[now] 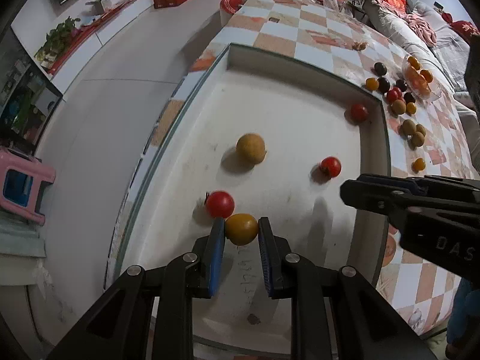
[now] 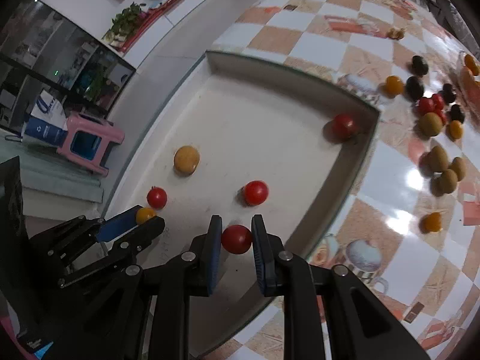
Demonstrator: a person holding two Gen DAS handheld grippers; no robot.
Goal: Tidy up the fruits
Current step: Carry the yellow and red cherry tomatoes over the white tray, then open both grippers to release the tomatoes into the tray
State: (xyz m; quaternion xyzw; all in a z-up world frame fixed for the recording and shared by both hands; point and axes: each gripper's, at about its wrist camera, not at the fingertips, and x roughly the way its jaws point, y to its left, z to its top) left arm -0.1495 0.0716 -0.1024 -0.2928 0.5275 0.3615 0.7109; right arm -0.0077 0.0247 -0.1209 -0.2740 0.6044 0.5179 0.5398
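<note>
- Left gripper [image 1: 241,228], black with ribbed blue pads, is pinching a smooth round yellow cherry tomato [image 1: 241,229] just above the floor of the shallow white rectangular tray [image 1: 300,69].
- Right gripper [image 2: 236,238] is clamping a glossy round red cherry tomato [image 2: 236,239] over the same tray.
- A matte tan round fruit [image 1: 250,151] is lying mid-tray.
- Loose fruits [image 1: 399,96] are sitting on the glossy checkered tablecloth [image 1: 315,30].

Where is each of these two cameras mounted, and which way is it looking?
Left wrist: sits on the left gripper, looking down into the white tray; its fingers hold a yellow tomato; the right gripper enters from the right.
Right wrist: sits on the right gripper, which holds a red tomato; the left gripper shows at left.
Shared: tray, checkered tablecloth.
</note>
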